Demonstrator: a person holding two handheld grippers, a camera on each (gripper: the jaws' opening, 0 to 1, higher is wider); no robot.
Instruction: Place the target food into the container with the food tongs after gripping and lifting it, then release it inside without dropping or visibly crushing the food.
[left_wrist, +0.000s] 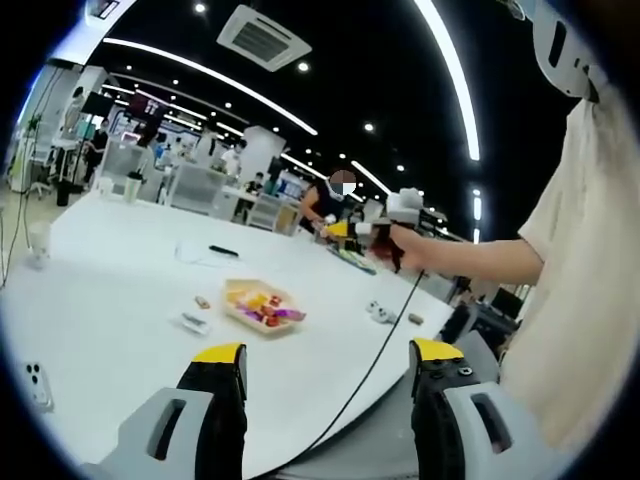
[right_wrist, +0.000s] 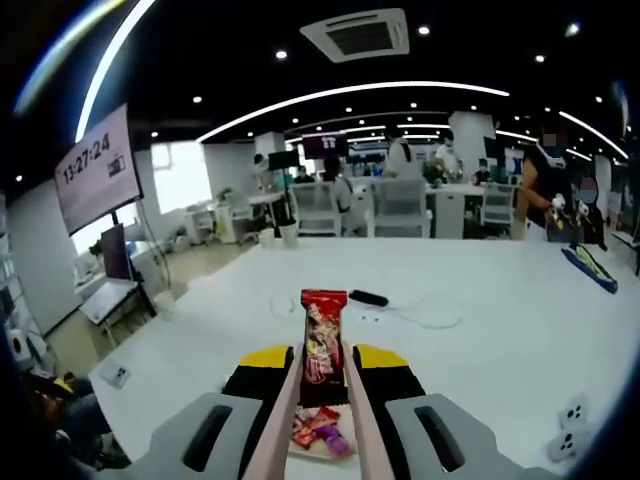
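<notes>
A red snack packet (right_wrist: 323, 345) was held clamped upright between pink tongs (right_wrist: 283, 420) above the tray (right_wrist: 322, 438), largely hidden behind the right gripper (right_wrist: 323, 375). The left gripper (left_wrist: 328, 362) was spread apart, holding nothing.

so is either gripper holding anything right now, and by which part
The right gripper clamps pink tongs, whose tips pinch a red snack packet by its lower part. The left gripper is open and empty.
</notes>
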